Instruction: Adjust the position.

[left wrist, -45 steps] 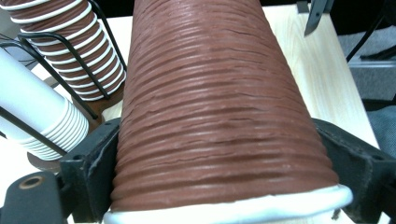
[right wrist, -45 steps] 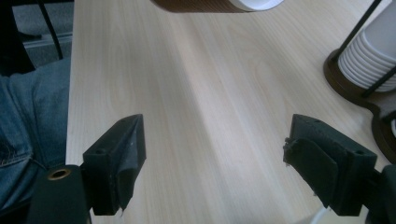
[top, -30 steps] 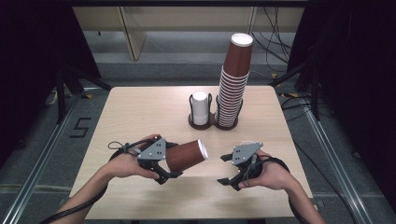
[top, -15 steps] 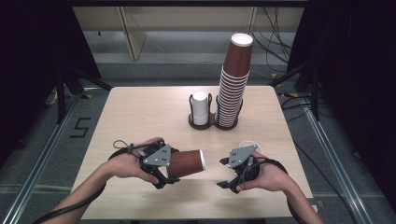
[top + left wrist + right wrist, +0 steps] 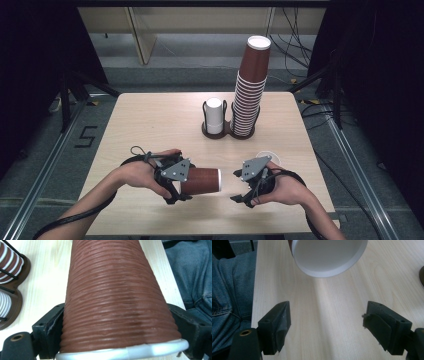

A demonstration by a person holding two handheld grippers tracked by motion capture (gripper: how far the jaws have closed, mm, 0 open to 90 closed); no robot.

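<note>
A brown ribbed paper cup (image 5: 200, 180) lies on its side in my left gripper (image 5: 181, 188), above the front of the wooden table (image 5: 150, 120). In the left gripper view both jaws press the cup (image 5: 117, 297) near its white rim, so the left gripper (image 5: 120, 332) is shut on it. The cup's white narrow end (image 5: 328, 255) points at my right gripper (image 5: 236, 186), a short gap away. That right gripper (image 5: 327, 325) stands open, with bare wood between its jaws.
A dark two-slot holder (image 5: 227, 131) stands at mid-table with a white stack (image 5: 214, 115) and a tall, leaning stack of brown cups (image 5: 250, 90). A white disc (image 5: 265, 157) lies just behind the right hand. Blue jeans (image 5: 229, 305) show past the table's front edge.
The left gripper has brought the cup a little toward the front edge and levelled it. The right gripper has stayed put.
</note>
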